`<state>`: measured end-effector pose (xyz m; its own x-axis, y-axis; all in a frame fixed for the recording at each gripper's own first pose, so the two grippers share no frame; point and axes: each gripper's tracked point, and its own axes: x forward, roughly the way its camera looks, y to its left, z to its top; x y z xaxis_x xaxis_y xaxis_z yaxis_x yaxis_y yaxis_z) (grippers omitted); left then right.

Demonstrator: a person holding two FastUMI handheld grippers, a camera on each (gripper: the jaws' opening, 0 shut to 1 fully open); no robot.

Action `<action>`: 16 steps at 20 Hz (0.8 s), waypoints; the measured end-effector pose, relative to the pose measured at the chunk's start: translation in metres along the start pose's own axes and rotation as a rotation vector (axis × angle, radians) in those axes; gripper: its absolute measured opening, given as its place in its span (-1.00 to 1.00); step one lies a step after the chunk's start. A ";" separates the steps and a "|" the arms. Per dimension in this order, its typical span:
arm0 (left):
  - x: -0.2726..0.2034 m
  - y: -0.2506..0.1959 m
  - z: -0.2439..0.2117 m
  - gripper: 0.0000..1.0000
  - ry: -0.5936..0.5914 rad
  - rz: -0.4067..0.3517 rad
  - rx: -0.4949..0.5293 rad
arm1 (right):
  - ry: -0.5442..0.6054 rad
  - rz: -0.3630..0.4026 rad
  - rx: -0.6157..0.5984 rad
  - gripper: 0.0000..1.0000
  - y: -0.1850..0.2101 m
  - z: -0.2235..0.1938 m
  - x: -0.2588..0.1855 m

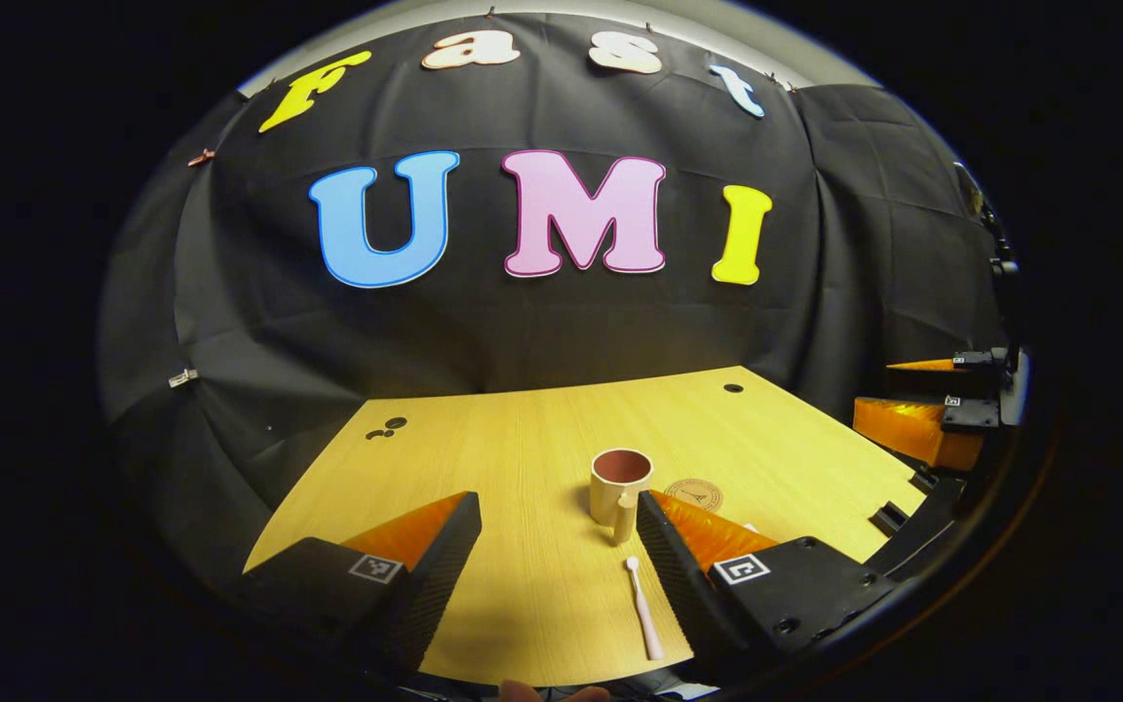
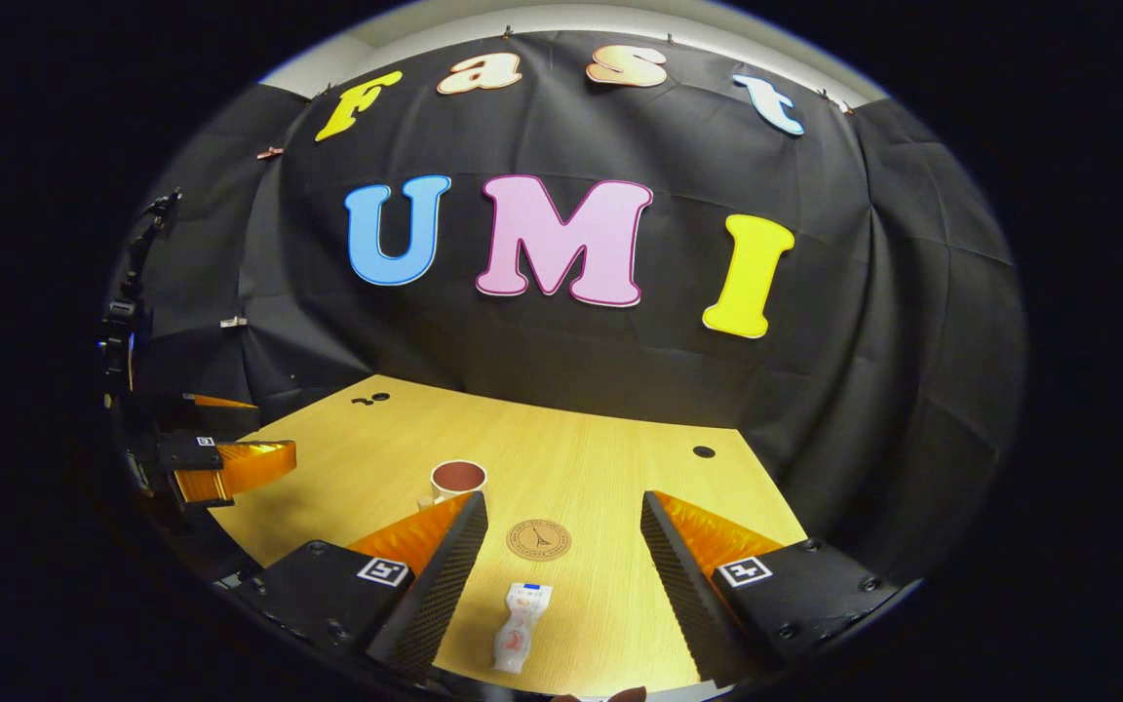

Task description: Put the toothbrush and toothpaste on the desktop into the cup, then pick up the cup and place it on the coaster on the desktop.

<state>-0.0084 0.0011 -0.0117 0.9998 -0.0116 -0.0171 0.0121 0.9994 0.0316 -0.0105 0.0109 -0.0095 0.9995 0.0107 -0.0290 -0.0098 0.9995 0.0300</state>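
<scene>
Toothpaste (image 2: 520, 624) lies between the right tool's (image 2: 561, 565) spread, empty fingers; the toothbrush (image 1: 643, 606) lies beside the equally released left tool (image 1: 561, 565), ahead of which stand cup (image 1: 619, 487) and coaster (image 1: 694, 495), each tool apparently lined up for its own pick.

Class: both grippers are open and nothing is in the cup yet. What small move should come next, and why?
Probably lower the left gripper toward the toothbrush. It lies flat on the table just inside that gripper's right finger, with the empty cup right behind it. The jaws stand wide apart. The toothpaste lies likewise between the right gripper fingers, so it could go second.
</scene>
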 end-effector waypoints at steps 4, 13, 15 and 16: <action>-0.001 0.002 -0.009 0.99 0.020 0.002 -0.002 | 0.020 0.003 0.007 0.94 0.002 -0.007 -0.001; -0.013 0.002 -0.039 0.99 0.087 0.005 -0.014 | 0.249 0.047 0.091 0.95 0.020 -0.080 0.006; -0.016 0.003 -0.048 0.99 0.106 0.009 -0.015 | 0.319 0.046 0.097 0.95 0.023 -0.100 0.011; -0.017 0.003 -0.052 0.99 0.114 0.009 -0.016 | 0.351 0.046 0.092 0.96 0.024 -0.111 0.015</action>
<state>-0.0259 0.0061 -0.0632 0.9915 0.0001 -0.1302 0.0020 0.9999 0.0163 0.0011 0.0383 -0.1198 0.9269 0.0807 -0.3664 -0.0355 0.9911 0.1282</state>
